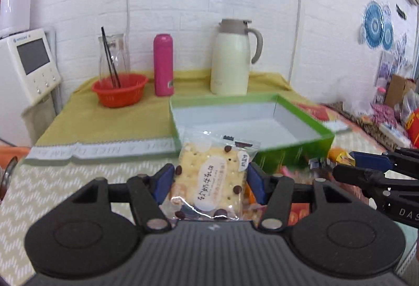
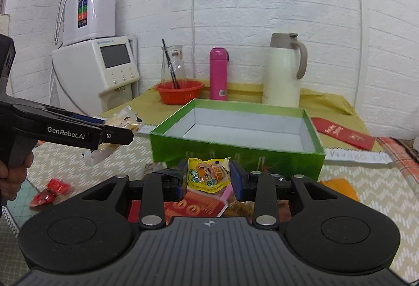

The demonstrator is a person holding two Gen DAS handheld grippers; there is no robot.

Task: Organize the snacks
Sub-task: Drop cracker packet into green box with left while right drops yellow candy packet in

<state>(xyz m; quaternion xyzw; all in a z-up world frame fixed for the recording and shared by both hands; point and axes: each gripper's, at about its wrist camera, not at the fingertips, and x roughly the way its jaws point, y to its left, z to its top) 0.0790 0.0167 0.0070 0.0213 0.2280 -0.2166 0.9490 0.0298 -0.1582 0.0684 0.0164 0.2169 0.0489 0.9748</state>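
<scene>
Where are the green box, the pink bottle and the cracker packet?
green box [image 2: 235, 152], right wrist view, front outer wall
pink bottle [image 1: 163, 68], left wrist view, middle of body
cracker packet [image 1: 209, 181], left wrist view, white label

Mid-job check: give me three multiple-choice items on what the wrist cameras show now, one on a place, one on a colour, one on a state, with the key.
1. Where does the pink bottle stand?
A. Inside the green box
B. Between the red basket and the cream jug
C. On the white appliance

2. What colour is the green box inside?
A. White
B. Red
C. Black

3. What is the state of the left gripper?
A. Open and holding nothing
B. Shut on a cracker packet
C. Shut on the pink bottle

Key: 1 B, the bottle stands on the yellow cloth with the red basket on one side and the cream jug on the other. 2 A, its walls and floor show white. 3 B, the blue pads press both sides of the cracker packet.
</scene>
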